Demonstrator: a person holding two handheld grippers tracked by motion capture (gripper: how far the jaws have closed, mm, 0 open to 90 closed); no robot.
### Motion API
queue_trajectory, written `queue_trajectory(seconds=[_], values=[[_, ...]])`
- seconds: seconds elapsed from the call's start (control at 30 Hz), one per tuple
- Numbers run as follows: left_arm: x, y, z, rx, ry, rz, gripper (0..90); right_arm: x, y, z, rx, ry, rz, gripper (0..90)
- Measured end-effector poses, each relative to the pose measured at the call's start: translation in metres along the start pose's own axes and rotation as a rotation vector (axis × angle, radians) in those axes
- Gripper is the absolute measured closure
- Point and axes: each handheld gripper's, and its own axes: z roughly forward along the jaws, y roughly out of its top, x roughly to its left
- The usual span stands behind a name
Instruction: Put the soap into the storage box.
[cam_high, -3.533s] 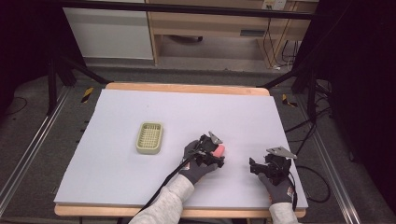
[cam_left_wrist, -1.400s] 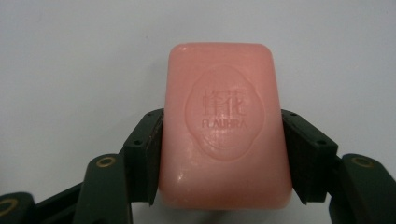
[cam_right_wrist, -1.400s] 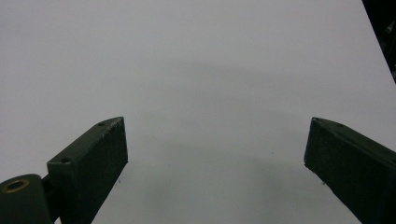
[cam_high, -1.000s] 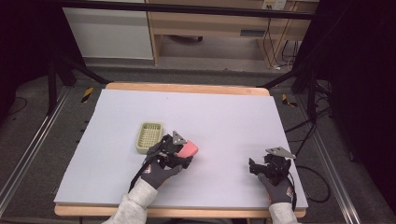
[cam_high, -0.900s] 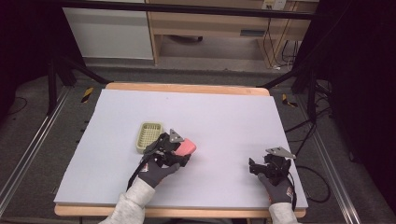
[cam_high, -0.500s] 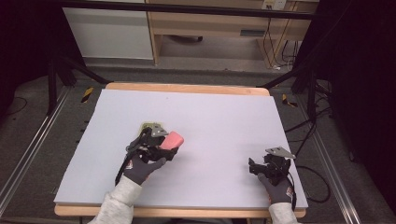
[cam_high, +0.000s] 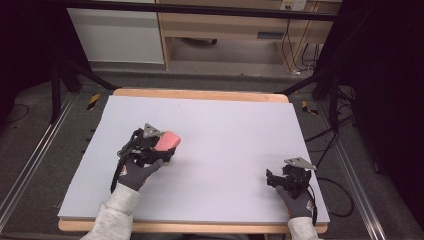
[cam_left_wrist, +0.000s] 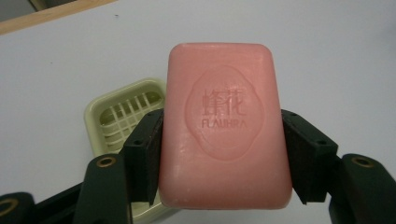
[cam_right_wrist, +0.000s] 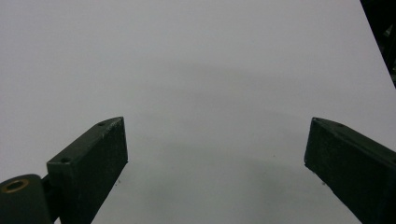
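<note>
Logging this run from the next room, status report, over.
Left gripper shut on pink soap bar, above green soap dish. Right gripper open, empty, over the table. Nothing in the way.

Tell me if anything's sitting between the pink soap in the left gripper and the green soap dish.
Nothing visible is in the way. The left gripper has its jaws clamped on the sides of the pink soap, and the soap dish lies just behind and below it, its slotted tray bare. Only white table lies around it.
</note>
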Motion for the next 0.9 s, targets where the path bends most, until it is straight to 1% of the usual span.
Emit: queue_trajectory(seconds=[0.2,0.3,0.33,0.4,0.53,0.57,0.67,0.7,0.8,0.9], values=[[0.009,-0.002,0.005,0.007,0.021,-0.022,37.7,0.000,0.000,0.000,-0.002,0.000,0.000,6.3],[0.012,-0.002,0.008,0.013,0.035,-0.034,37.7,0.001,0.000,0.000,-0.002,-0.001,-0.001,6.3],[0.014,-0.002,0.010,0.017,0.046,-0.039,37.7,0.001,0.000,0.000,-0.002,-0.001,-0.001,6.3],[0.015,-0.001,0.011,0.018,0.051,-0.042,37.7,0.001,0.000,0.000,-0.002,-0.001,-0.001,6.3],[0.020,-0.001,0.014,0.020,0.071,-0.060,37.7,0.001,0.000,0.000,-0.003,0.000,-0.005,6.3],[0.021,-0.001,0.015,0.027,0.075,-0.059,37.7,0.001,0.000,0.000,-0.003,0.000,-0.005,6.3],[0.023,-0.001,0.018,0.030,0.083,-0.068,37.7,0.001,0.000,0.000,-0.003,-0.001,-0.006,6.3],[0.024,-0.001,0.019,0.036,0.087,-0.064,37.7,0.001,0.000,0.000,-0.003,-0.001,-0.007,6.3],[0.026,-0.002,0.024,0.035,0.099,-0.083,37.7,0.001,0.000,0.001,-0.002,-0.001,-0.005,6.3],[0.027,-0.003,0.027,0.043,0.114,-0.081,37.7,0.001,0.000,0.000,-0.004,0.000,-0.002,6.3]])
